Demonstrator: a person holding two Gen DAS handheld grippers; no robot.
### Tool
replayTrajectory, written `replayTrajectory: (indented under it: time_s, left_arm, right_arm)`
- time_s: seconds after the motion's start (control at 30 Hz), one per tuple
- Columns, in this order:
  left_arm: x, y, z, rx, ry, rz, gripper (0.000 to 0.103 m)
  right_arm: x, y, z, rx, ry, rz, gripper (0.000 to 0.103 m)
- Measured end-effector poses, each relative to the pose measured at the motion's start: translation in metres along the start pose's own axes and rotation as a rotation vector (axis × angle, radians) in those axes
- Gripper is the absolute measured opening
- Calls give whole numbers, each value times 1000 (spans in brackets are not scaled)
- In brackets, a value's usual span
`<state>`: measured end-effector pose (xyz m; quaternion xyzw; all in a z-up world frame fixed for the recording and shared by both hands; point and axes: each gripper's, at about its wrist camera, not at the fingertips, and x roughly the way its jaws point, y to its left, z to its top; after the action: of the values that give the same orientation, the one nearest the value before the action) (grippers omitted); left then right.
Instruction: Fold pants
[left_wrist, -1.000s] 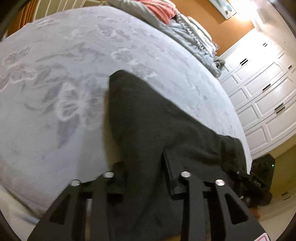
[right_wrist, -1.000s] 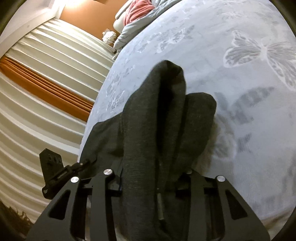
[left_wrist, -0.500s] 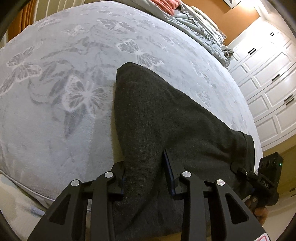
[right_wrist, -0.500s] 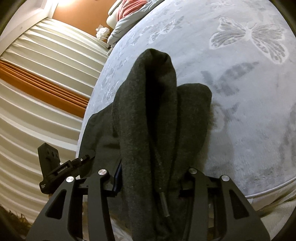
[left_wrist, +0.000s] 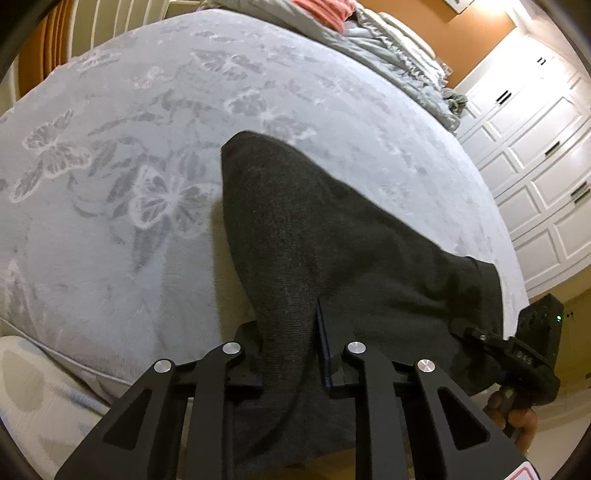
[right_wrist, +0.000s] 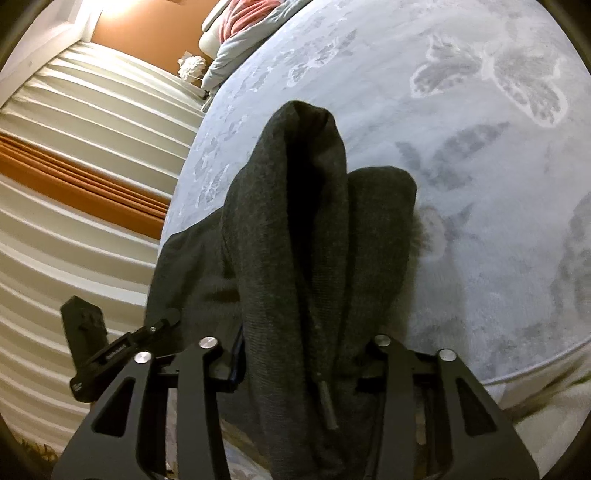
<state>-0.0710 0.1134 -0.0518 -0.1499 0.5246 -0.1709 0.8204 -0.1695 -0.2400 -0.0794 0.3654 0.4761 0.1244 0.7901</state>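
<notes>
Dark grey knit pants (left_wrist: 332, 229) lie across the near edge of a bed, partly lifted at both ends. A fold of the pants fills my left gripper (left_wrist: 288, 325), whose jaws are closing with both pads pressed against the cloth. The jaws of my right gripper (right_wrist: 306, 343) are closing too, around the thick bunched waistband (right_wrist: 295, 206). The drawstring tip (right_wrist: 327, 398) hangs between them. Each gripper shows in the other's view: the right gripper (left_wrist: 513, 350) at the waistband's far corner, the left gripper (right_wrist: 122, 343) at the pants' left edge.
The bed has a pale grey blanket with butterfly patterns (left_wrist: 129, 147). Rumpled grey and pink bedding (left_wrist: 388, 33) lies at the head. White wardrobe doors (left_wrist: 535, 147) stand to one side of the bed, white and orange curtains (right_wrist: 74, 166) to the other. A hand (left_wrist: 517, 417) holds the right gripper.
The left jaws have drawn closer together on the fold of cloth. The pants have shifted only slightly in both views, and the right grip looks much the same.
</notes>
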Motion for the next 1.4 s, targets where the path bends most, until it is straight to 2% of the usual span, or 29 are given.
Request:
replayTrajectory:
  time_s: [0.33, 0.5, 0.6, 0.77, 1.0, 1.17, 1.4]
  left_arm:
    - [-71, -35, -27, 99, -15, -79, 14]
    - [-122, -56, -35, 166, -87, -116, 14]
    - [-159, -74, -35, 223, -168, -145, 14]
    - [-225, -111, -22, 340, -361, -187, 13]
    - [-297, -157, 8, 480, -654, -197, 13]
    - [-329, -188, 36, 569, -816, -181, 13]
    - [-353, -217, 87, 629, -966, -160, 13]
  right_arm:
    - [-59, 51, -32, -135, -33, 51, 30]
    - [-100, 82, -48, -218, -84, 96, 30]
    - [-127, 102, -50, -265, -140, 125, 30]
    - [-170, 146, -45, -379, -271, 189, 30]
    - [-222, 213, -7, -560, -489, 285, 30]
    - [-247, 256, 26, -689, -619, 320, 30]
    - [-265, 308, 82, -807, -747, 354, 30]
